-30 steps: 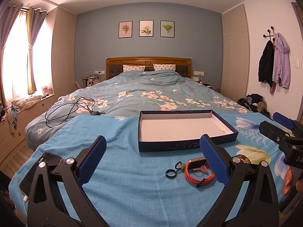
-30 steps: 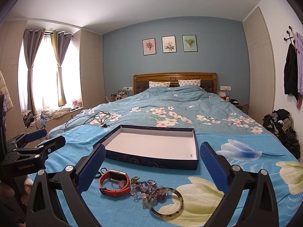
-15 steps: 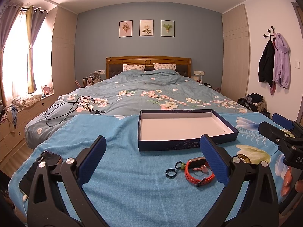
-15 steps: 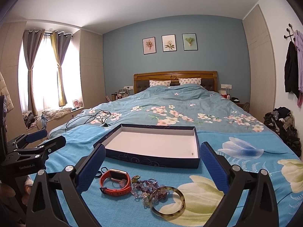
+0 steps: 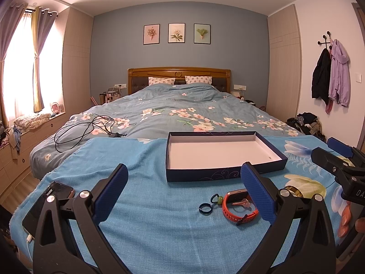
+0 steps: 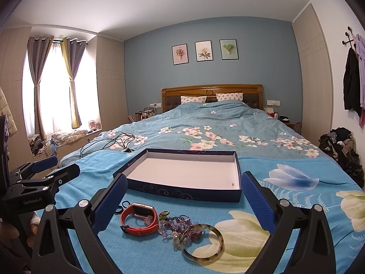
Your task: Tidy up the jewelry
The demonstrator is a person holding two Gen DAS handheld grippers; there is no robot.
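A dark blue box (image 5: 224, 157) (image 6: 187, 173) with a white inside lies open on the blue blanket. In front of it rest an orange watch (image 5: 238, 206) (image 6: 139, 219), a dark ring (image 5: 205, 208), purple beads (image 6: 176, 225) and a brownish bangle (image 6: 202, 243). My left gripper (image 5: 183, 194) hangs open above the blanket, left of the jewelry. My right gripper (image 6: 183, 202) stands open over the jewelry pile with nothing between its fingers. Each gripper shows at the edge of the other's view.
A phone (image 5: 46, 202) with a cable lies at the blanket's left edge. A black cord (image 5: 87, 129) is coiled on the floral duvet beyond. Clothes are heaped on the floor at right (image 6: 340, 146).
Both views have crept slightly; the right gripper has edged a little forward toward the jewelry. Nothing was taken hold of.
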